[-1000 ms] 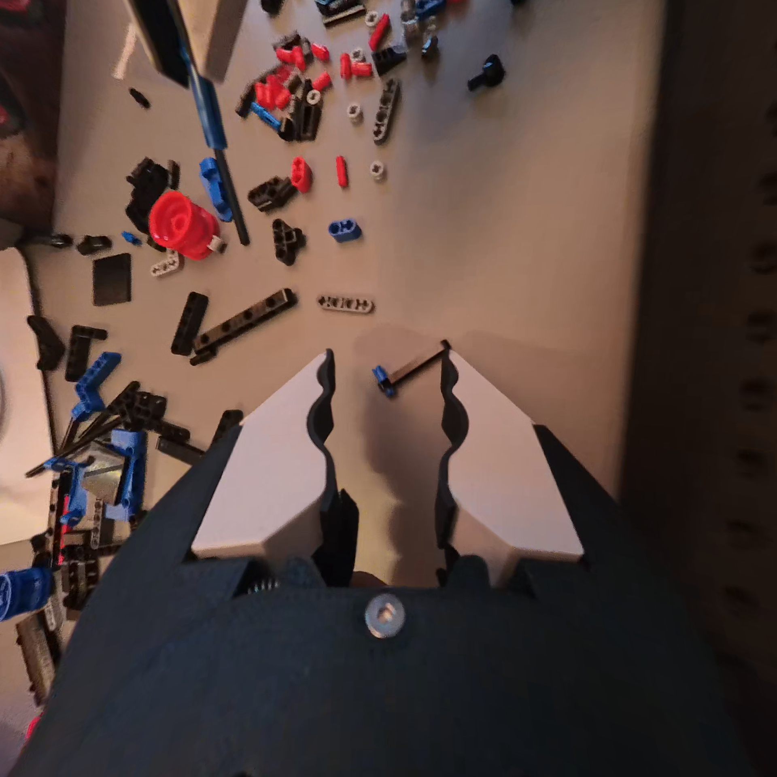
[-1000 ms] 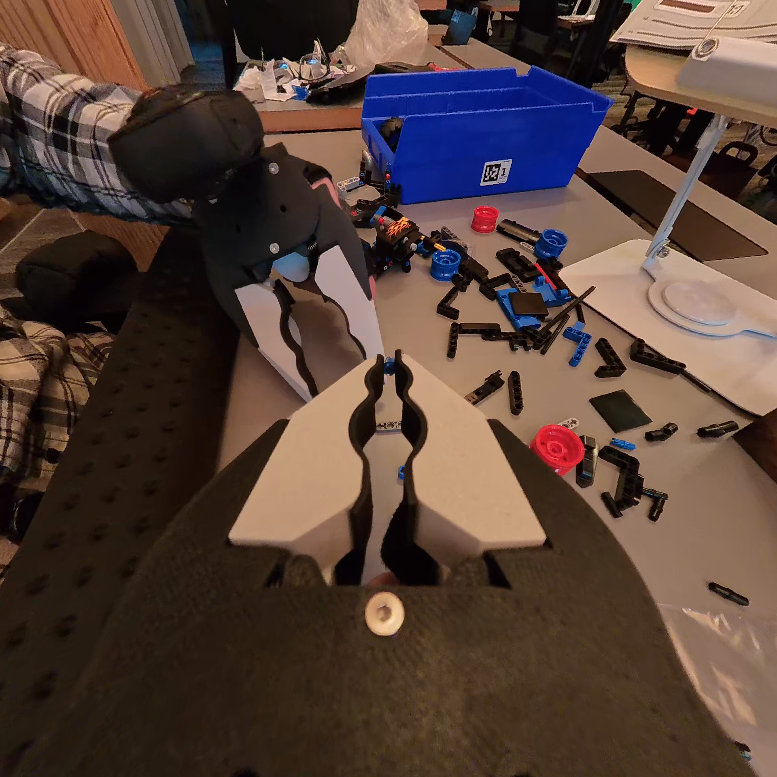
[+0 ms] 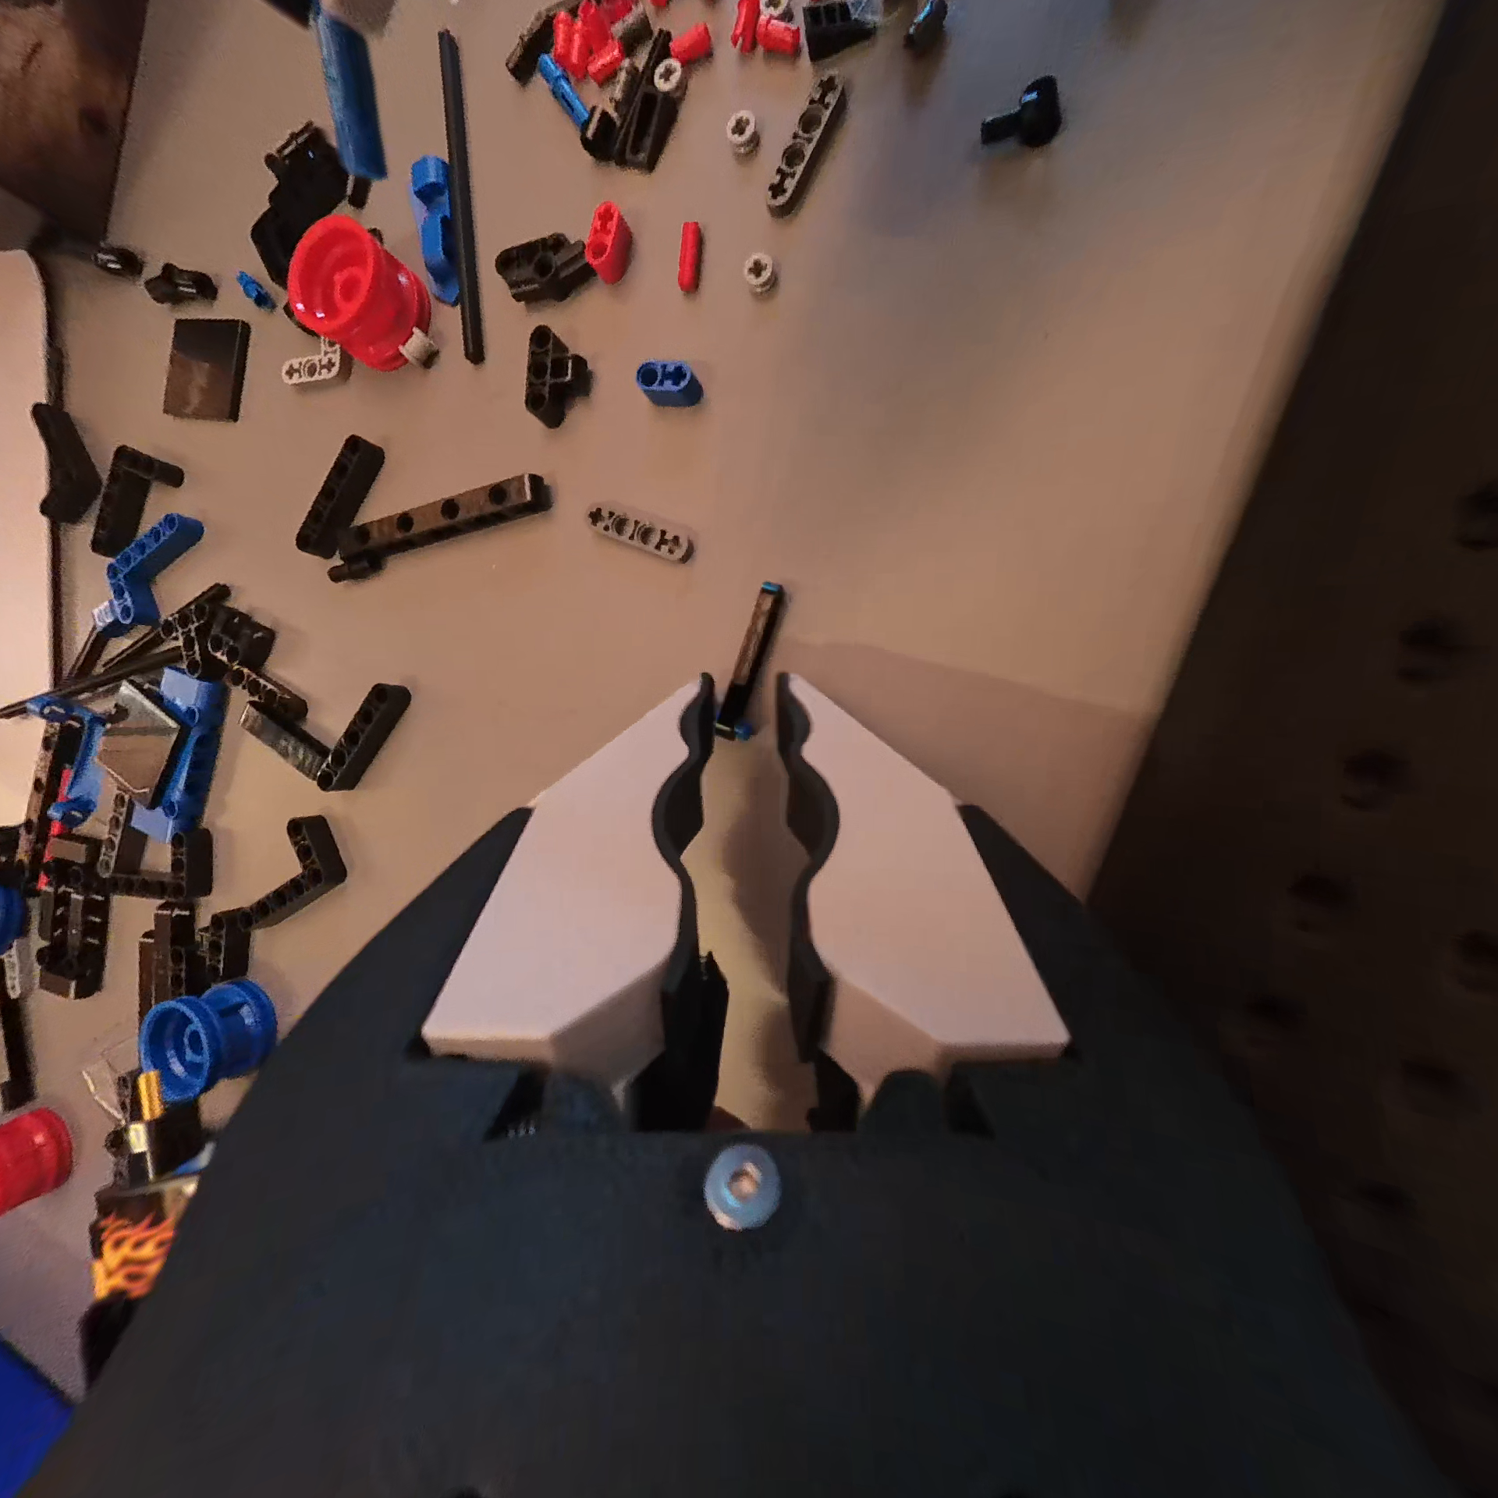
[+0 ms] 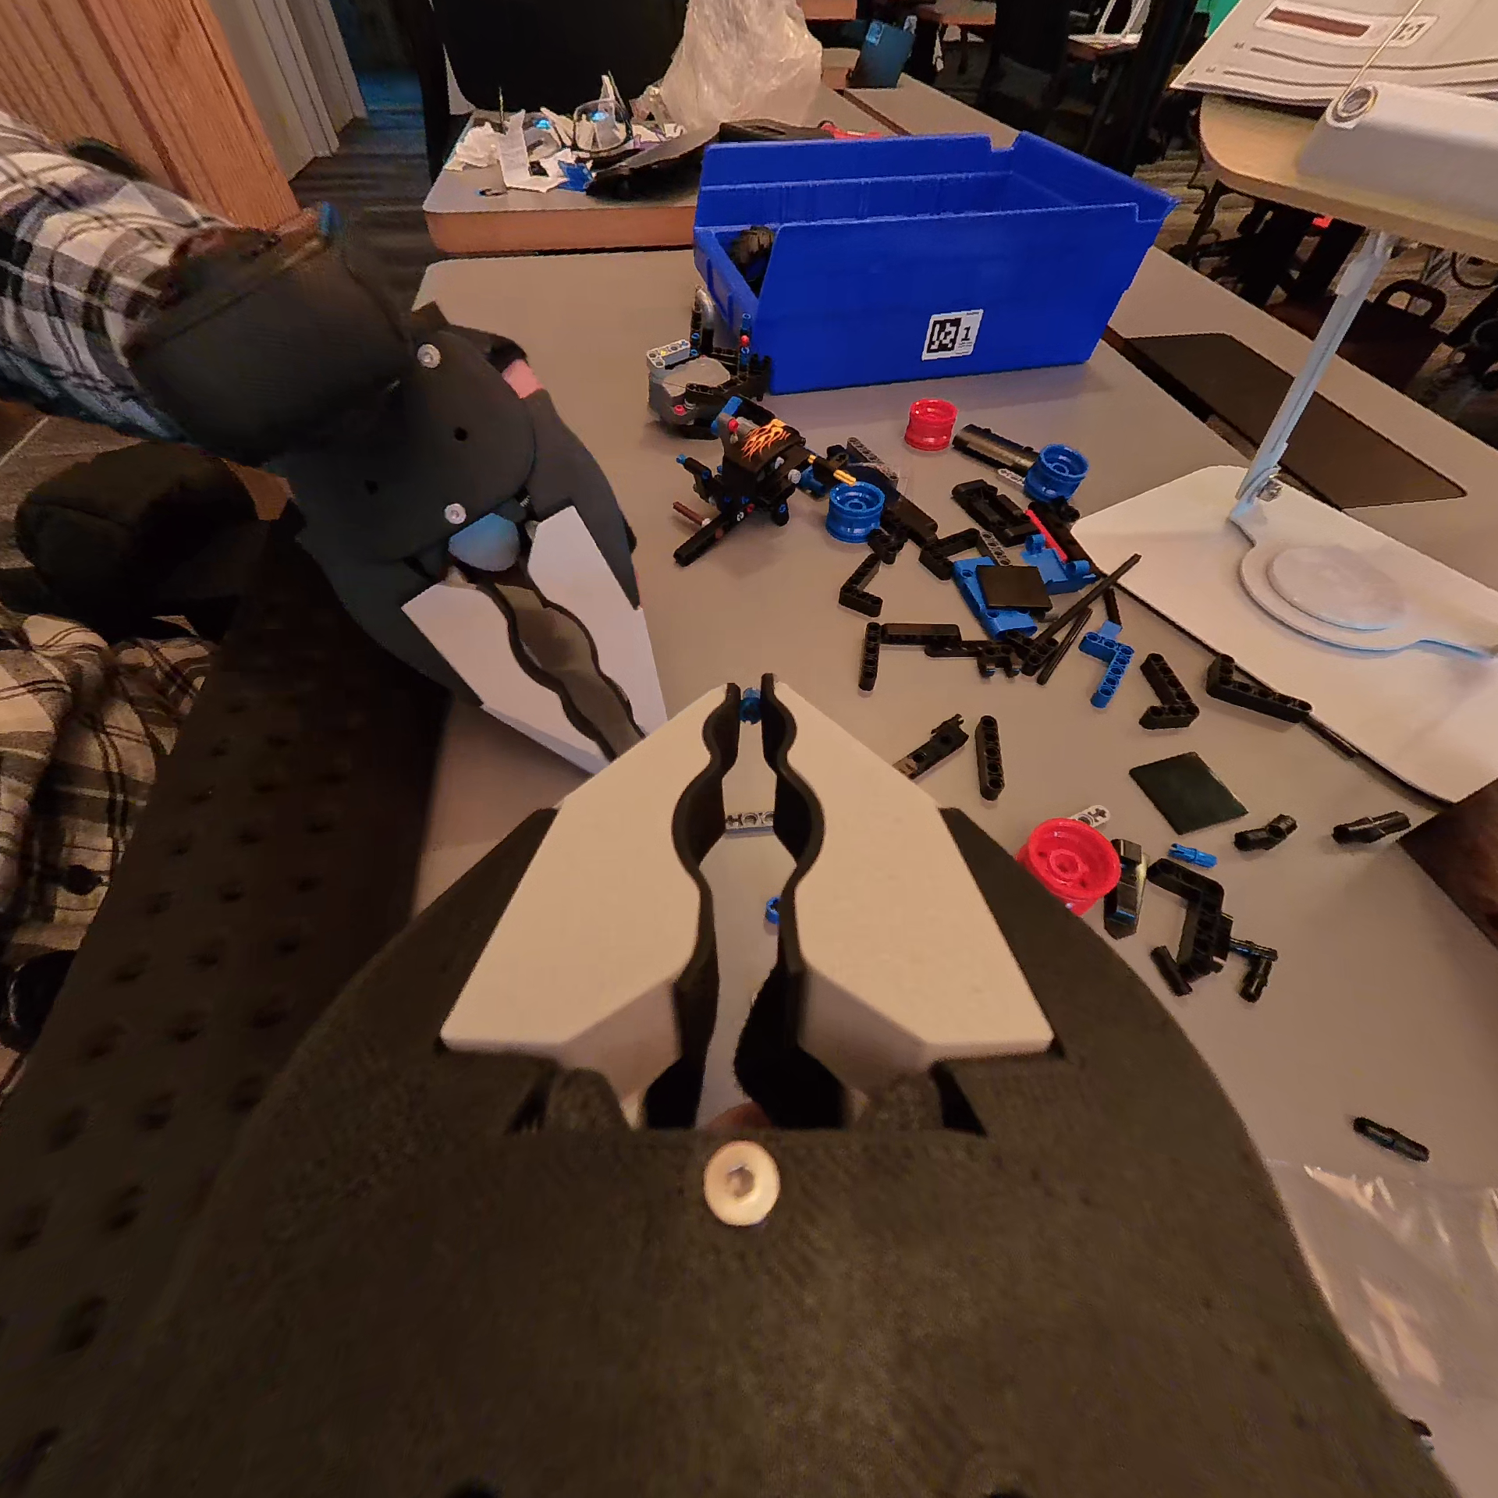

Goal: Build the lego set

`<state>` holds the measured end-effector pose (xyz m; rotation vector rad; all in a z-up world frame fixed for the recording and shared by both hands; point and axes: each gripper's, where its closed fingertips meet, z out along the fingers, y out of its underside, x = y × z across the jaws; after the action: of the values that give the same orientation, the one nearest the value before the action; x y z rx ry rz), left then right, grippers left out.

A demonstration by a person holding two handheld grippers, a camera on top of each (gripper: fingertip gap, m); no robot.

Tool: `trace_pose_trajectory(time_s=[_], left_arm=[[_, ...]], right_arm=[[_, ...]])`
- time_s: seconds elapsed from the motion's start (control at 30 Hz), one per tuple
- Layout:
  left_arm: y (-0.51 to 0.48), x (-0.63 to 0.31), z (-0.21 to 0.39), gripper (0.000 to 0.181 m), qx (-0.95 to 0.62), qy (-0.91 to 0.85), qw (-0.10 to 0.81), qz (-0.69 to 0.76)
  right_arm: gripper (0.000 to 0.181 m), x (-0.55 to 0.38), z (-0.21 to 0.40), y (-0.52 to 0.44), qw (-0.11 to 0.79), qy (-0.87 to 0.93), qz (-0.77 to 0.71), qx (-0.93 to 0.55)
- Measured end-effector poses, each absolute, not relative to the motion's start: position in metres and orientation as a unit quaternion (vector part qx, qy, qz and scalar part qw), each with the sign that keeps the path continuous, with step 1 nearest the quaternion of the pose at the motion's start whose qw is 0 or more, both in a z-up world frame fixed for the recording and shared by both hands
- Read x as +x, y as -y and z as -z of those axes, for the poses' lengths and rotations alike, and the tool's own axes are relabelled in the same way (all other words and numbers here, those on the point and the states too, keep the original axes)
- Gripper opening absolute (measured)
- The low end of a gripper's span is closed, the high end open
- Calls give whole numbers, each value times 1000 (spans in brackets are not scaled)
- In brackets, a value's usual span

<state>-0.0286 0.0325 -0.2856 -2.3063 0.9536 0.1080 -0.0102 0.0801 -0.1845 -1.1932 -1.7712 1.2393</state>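
Loose pieces crowd the grey tabletop point(image 4: 811, 648) here: in the right wrist view a red wheel hub point(image 4: 1068, 864) sits to the right of the right claw point(image 4: 754, 699), with a flat black tile point(image 4: 1187, 790) just beyond it and black angle beams point(image 4: 1167, 691) strung out toward the white lamp base point(image 4: 1264, 584) at the right edge. Farther back, the half-built black model with a flame panel point(image 4: 754, 470) stands near a blue wheel hub point(image 4: 855, 511), and behind it at the far edge is the blue bin point(image 4: 924, 259); a black wheel shows in its near left corner, the rest of its inside is hidden by its wall. The right claw is pinched nearly closed on a small blue pin point(image 4: 751, 704) at its very tips. The left claw point(image 3: 742, 697) hangs over the near edge of the tabletop, its fingers parted by a narrow gap with a thin black beam with blue pins point(image 3: 754, 656) sticking out between the tips; I cannot tell whether it is gripped or only lying between them. Ahead of it lies a small grey beam point(image 3: 640, 532), then a long black beam point(image 3: 442, 523), a blue connector point(image 3: 669, 383) and, farther off, a cluster of red pins point(image 3: 600, 49). The perforated black mat point(image 4: 186, 851) borders the tabletop's left edge.
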Motion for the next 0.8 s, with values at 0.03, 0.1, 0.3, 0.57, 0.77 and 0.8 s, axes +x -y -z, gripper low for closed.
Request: trace_pose_trajectory(time_s=[0.03, 0.1, 0.3, 0.57, 0.77, 0.8], left_arm=[[-33, -28, 284, 21, -875, -355, 324, -46], [-30, -26, 281, 33, -870, -360, 334, -43], [-27, -30, 270, 41, -835, -423, 352, -26], [-28, -40, 268, 40, -801, -498, 332, 16], [-25, -40, 275, 38, -774, -553, 307, 32], [-27, -41, 279, 37, -773, -560, 298, 24]], right_arm=[[2, -10, 184, -80, 330, 677, -474, -456], [2, -10, 184, -81, 331, 676, -475, -456], [2, -10, 185, -79, 329, 679, -473, -455], [2, -8, 188, -83, 330, 676, -471, -461], [1, -9, 193, -81, 323, 680, -468, -462], [2, -9, 193, -81, 323, 680, -468, -463]])
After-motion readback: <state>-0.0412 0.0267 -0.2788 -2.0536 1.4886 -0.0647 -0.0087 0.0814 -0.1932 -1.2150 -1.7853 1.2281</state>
